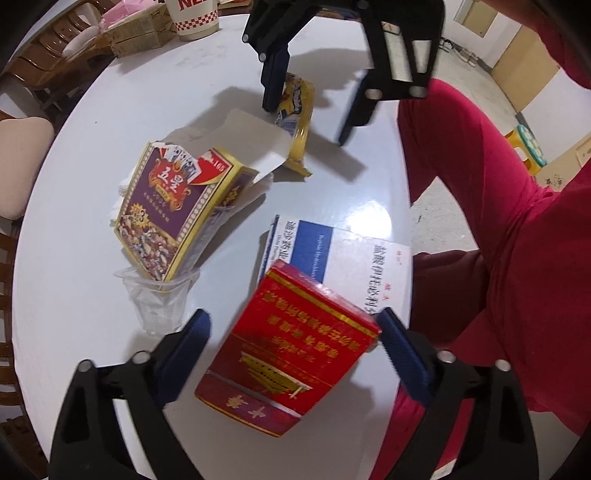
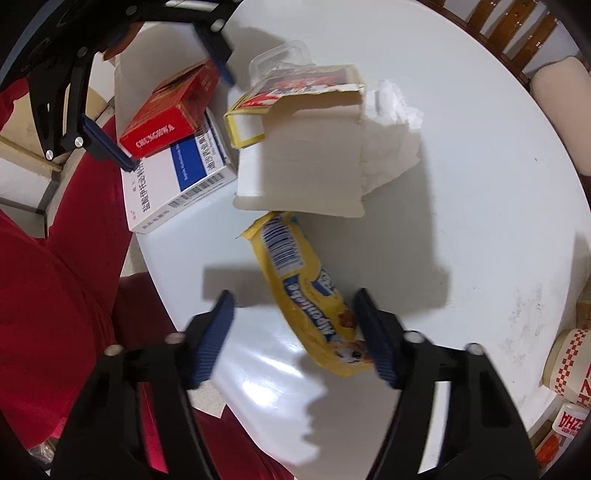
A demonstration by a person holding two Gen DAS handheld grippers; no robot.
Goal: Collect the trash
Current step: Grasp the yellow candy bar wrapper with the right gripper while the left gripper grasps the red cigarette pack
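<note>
- Round white tabletop (image 1: 74, 206) fills the left wrist view; wooden chairs stand past its far edge, and a paper cup with red-checked band (image 1: 192, 18) sits at the top.
- We see the left gripper (image 1: 291, 328) spread wide over a red cardboard packet with gold lettering (image 1: 291, 354). The packet lies between the blue pads; the right-hand pad is at the packet's corner, the left-hand pad stands apart from it, so no grip is made.
- We note that the red packet rests on a white and blue medicine carton (image 1: 332, 254) near the table's edge.
- We find a purple and yellow playing-card box (image 1: 166, 214) leaning in a clear plastic cup (image 1: 159, 299), its pale flap open.
- A person's red sleeve (image 1: 498, 221) crosses the right side.
- In the right wrist view, we look down on the same tabletop (image 2: 480, 184) from the opposite side.
- We see the right gripper (image 2: 295, 332) partly open around a yellow crinkled snack wrapper (image 2: 306, 291) lying flat on the table. One pad touches the wrapper's end; the other stands clear of it.
- We see crumpled white tissue (image 2: 391, 129) beside the card box (image 2: 295, 110), and the left gripper (image 2: 177, 122) at upper left, astride the red packet (image 2: 173, 114).
</note>
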